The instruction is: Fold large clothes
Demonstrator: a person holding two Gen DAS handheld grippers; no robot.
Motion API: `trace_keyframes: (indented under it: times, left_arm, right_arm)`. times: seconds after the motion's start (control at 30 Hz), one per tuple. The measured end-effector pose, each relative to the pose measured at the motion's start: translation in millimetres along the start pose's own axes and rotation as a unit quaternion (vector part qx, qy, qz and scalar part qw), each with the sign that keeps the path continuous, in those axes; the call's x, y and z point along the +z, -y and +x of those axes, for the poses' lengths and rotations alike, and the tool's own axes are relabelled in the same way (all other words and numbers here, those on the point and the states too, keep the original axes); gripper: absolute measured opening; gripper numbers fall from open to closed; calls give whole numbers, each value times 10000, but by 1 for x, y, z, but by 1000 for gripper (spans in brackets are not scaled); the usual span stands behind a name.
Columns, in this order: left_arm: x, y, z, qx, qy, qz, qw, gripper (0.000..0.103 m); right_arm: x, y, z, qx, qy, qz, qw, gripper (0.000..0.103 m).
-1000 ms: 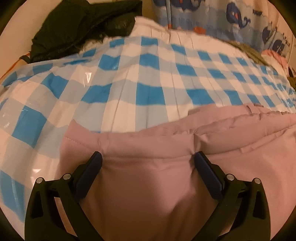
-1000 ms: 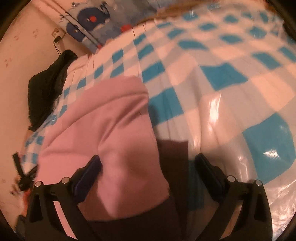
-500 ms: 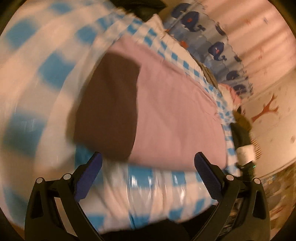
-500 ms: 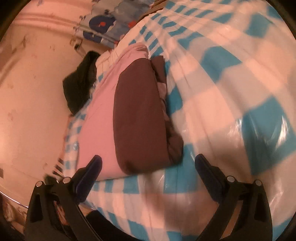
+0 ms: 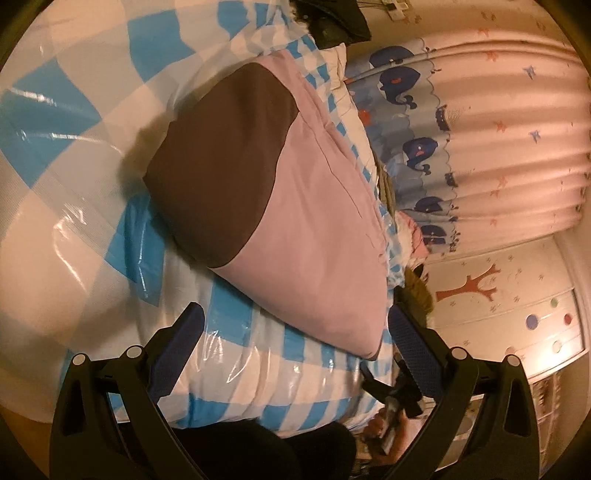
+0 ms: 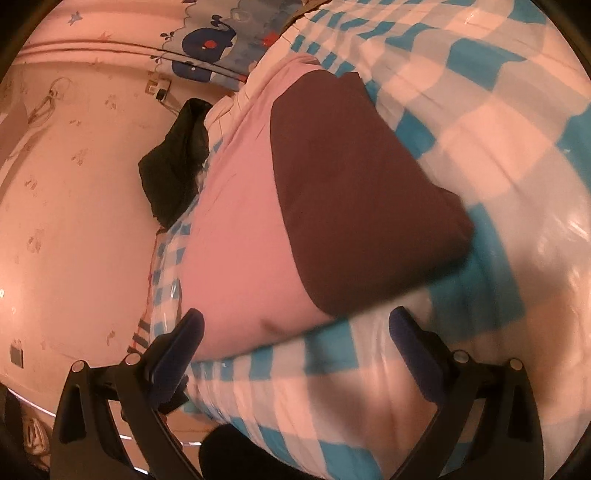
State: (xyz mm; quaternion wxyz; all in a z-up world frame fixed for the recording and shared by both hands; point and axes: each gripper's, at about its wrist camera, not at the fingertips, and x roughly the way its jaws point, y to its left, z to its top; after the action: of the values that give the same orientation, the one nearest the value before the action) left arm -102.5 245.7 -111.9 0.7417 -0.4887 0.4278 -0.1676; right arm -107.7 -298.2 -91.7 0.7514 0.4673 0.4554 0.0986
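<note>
Left wrist view: the left gripper [image 5: 295,332] is hovering above the near edge of the bed, its blue-padded fingers [image 5: 181,343] spread wide and holding nothing. Beneath them a glossy, crinkled plastic sheet [image 5: 74,229] is covering the blue-and-white checked bedding [image 5: 236,391]. Just beyond the fingertips the folded garment [image 5: 314,229] is lying flat on the bed — a soft, matte, roughly rectangular bundle, pink over most of its face with a dark brown panel [image 5: 221,162] along one side. Farther off, a black garment [image 5: 332,22] is resting at the head of the bed; behind it a pleated curtain [image 5: 498,122] printed with whales and stars is hanging, and a wall decal of a tree [image 5: 472,288] is showing on the pale wall. A hand [image 5: 384,432] gripping the other tool is appearing at the lower edge.

Right wrist view: the right gripper [image 6: 295,332] is likewise standing wide open and empty, with the folded garment [image 6: 236,236] just ahead of it and its brown panel [image 6: 354,192] on the right. The black garment [image 6: 173,166] is lying against the pink wall [image 6: 74,221] — the whale curtain [image 6: 207,48] beyond. No legible writing is visible.
</note>
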Motion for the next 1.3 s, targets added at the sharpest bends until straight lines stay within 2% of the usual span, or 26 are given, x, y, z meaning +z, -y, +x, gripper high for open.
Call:
trace_keyframes:
  times: [0.1,0.23,0.43,0.63,0.73,0.87,0.93,1.07,1.23,1.3]
  left_arm:
    - [-2,-5,9,5,-54,-116,9999,96]
    - [-3,-11,26,30,-137,-237,9996,96]
    - [-2,-13,53,-77,-109,-323,9994,96]
    - [13,-13,65,-185,207,-687,9973,96]
    - [17,2,58,-370,415,-642,9964,96]
    - [23,2,70,-92,271,-485,9984,96]
    - [26,-11,69,-41,251,-635,9977,96]
    - [31,-13,60,-206,354,-700,9967,96]
    - [36,-1,70,379,343,-323,9982,96]
    - [34,4,74,674,339,-71,9971,96]
  right_arm:
    - [5,-9,2,139,194,106,9997,97]
    - [15,-26,-12,561,490,222,9970,98]
    - [28,-35,-20,928,486,376,9938,98]
    - [27,-30,-20,942,430,332,9941,98]
    - [24,-19,-16,788,319,289,9960,98]
    - [23,0,-6,36,145,216,9997,98]
    - [27,10,-1,-59,75,303,9995,98]
    - [41,13,-1,1,188,250,9995,98]
    - [58,14,20,-244,-29,-3,9997,98]
    - [60,21,27,-170,-178,68,9997,98]
